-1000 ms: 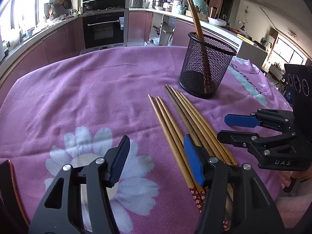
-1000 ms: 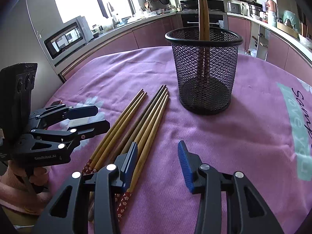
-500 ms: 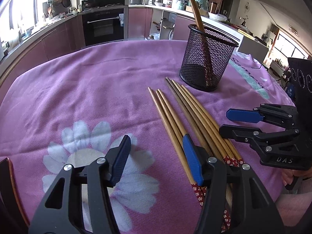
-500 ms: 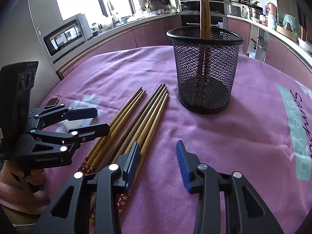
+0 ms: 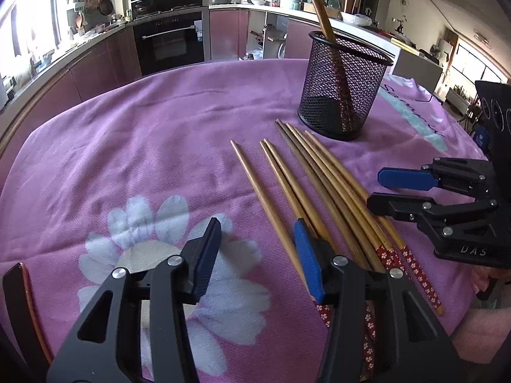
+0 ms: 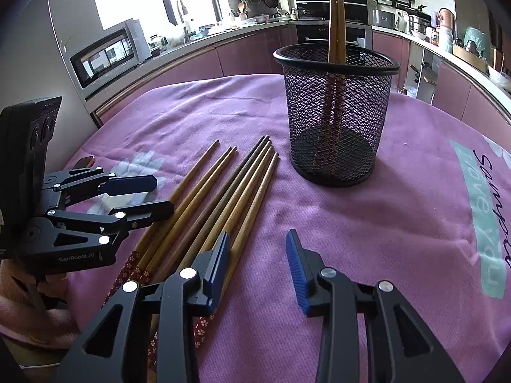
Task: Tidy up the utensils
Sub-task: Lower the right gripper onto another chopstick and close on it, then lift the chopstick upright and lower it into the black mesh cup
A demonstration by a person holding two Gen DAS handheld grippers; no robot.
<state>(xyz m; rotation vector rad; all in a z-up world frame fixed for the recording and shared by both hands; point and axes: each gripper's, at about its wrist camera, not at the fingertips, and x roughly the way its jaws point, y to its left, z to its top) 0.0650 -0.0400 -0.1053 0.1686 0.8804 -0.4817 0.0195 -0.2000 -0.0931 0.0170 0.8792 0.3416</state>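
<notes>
Several wooden chopsticks [image 5: 319,188] with red flowered ends lie side by side on the purple cloth [image 5: 143,146]. Behind them stands a black mesh cup [image 5: 343,89] with two chopsticks [image 5: 319,6] leaning in it. My left gripper [image 5: 258,258] hovers low over the near ends. Its jaws are closing, and the leftmost chopstick [image 5: 265,201] runs just inside its right finger, unpressed. My right gripper [image 6: 257,268] is closing too, with the rightmost chopstick [image 6: 255,198] just inside its left finger. Each gripper shows in the other's view, the right gripper [image 5: 405,191] and the left gripper [image 6: 140,194].
A dark flat object with a copper edge [image 5: 19,303] lies at the table's left rim, also the object [image 6: 84,161] in the right wrist view. A hand in a pink sleeve [image 6: 19,303] holds the left gripper. Kitchen counters and an oven stand beyond the table.
Both grippers' jaws have narrowed. The leftmost chopstick's tip has swung away from its two neighbours. The hands have barely shifted.
</notes>
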